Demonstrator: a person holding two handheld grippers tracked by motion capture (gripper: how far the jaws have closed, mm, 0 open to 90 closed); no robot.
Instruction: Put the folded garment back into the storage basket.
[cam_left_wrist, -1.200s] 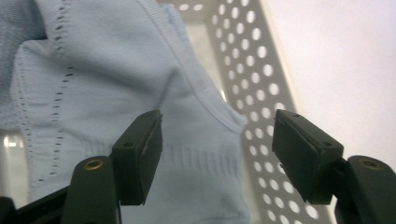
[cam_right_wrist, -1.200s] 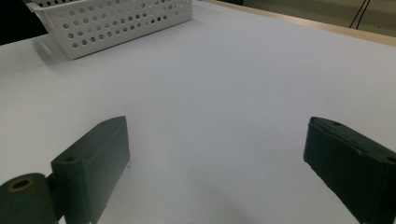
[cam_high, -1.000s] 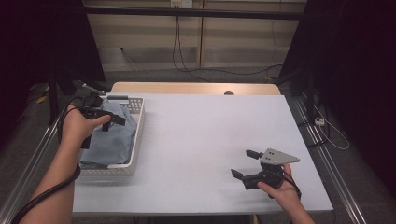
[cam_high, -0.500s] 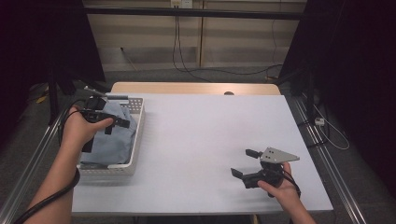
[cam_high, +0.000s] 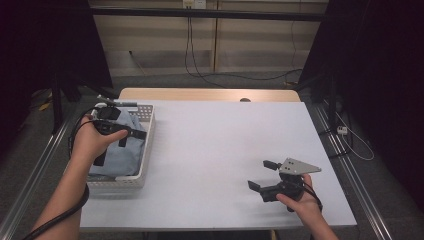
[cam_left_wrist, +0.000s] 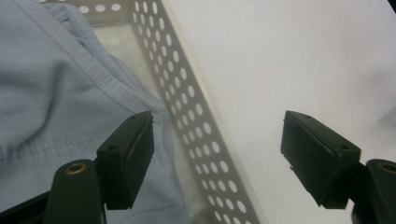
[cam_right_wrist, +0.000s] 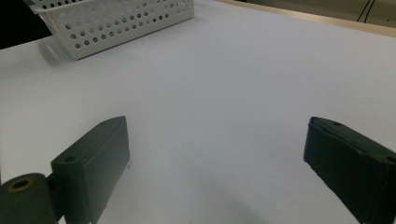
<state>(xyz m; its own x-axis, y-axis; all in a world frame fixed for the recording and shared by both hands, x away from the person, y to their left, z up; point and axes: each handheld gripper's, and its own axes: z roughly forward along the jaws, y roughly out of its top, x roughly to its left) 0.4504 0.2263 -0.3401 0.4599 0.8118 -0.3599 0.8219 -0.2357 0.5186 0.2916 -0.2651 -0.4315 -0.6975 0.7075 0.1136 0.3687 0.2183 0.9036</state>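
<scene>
Two jaws of the left gripper (cam_left_wrist: 217, 158), just widened and empty, straddle the basket (cam_left_wrist: 196, 126) wall; light-blue cloth (cam_left_wrist: 51, 93) could be missed

Pale blue garment (cam_high: 120, 150), soft knit with a ribbed hem band (cam_left_wrist: 79, 56), crumpled and bunched rather than folded. Lies heaped inside the white perforated basket (cam_high: 146, 165) at the left edge of the bench (cam_high: 220, 150), filling most of it and pressing against the holed wall (cam_left_wrist: 196, 126).

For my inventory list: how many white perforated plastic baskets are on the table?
1. The white perforated plastic basket stands at the table's left edge, holding light blue cloth. None other shows.
</scene>
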